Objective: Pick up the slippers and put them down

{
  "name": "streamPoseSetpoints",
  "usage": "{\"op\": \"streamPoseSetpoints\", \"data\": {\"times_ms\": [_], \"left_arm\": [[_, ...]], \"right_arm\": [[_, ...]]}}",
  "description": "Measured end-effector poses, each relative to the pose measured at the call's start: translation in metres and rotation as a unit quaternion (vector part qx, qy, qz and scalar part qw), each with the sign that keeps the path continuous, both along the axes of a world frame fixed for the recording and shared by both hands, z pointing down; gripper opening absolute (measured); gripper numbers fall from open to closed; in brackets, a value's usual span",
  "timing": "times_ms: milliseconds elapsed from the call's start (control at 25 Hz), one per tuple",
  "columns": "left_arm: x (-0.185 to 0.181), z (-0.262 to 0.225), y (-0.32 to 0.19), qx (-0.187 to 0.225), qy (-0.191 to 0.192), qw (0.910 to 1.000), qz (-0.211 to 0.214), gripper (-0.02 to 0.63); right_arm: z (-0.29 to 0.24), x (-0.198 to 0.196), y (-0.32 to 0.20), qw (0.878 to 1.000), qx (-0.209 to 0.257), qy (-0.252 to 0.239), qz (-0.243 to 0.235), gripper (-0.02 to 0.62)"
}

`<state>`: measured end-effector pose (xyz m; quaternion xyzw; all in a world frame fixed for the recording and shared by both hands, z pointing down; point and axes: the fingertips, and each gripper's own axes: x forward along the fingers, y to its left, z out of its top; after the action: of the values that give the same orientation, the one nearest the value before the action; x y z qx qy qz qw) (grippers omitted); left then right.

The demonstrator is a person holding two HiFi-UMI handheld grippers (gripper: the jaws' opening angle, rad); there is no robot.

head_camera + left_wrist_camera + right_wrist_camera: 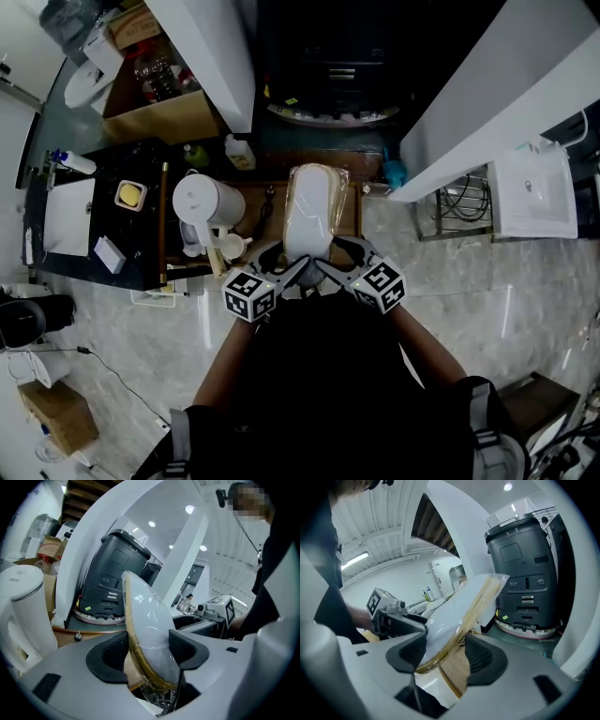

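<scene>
Marble flooring lay beneath; left gripper and right gripper each pinched the wrapped slippers, long axis running toward frame top.

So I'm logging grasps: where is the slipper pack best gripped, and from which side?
Grip the pack at its near end, one gripper from each side. It is long, flat and thin, so the jaws span its thickness easily. The left gripper and right gripper both pinch it there.

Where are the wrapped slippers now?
The slippers are centred in the head view, gripped at the near end by the left gripper and right gripper, just right of the white kettle.
</scene>
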<state>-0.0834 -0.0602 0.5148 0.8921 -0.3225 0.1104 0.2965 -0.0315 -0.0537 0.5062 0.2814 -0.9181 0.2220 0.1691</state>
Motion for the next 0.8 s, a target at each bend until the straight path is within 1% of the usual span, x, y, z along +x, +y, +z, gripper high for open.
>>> {"op": "streamPoseSetpoints", "data": {"times_ms": [160, 640, 800], "left_arm": [[-0.005, -0.002, 0.003, 0.003, -0.003, 1.0000, -0.002, 0.272], [-0.008, -0.006, 0.007, 0.001, 0.003, 1.0000, -0.008, 0.272], [-0.009, -0.011, 0.006, 0.010, 0.002, 0.9999, -0.009, 0.272]], "right_arm": [[-0.003, -0.006, 0.002, 1.000, 0.008, 0.008, -0.005, 0.264], [-0.010, -0.010, 0.007, 1.000, 0.018, 0.004, -0.012, 0.262], [-0.012, -0.009, 0.006, 1.000, 0.023, 0.006, -0.010, 0.261]]}}
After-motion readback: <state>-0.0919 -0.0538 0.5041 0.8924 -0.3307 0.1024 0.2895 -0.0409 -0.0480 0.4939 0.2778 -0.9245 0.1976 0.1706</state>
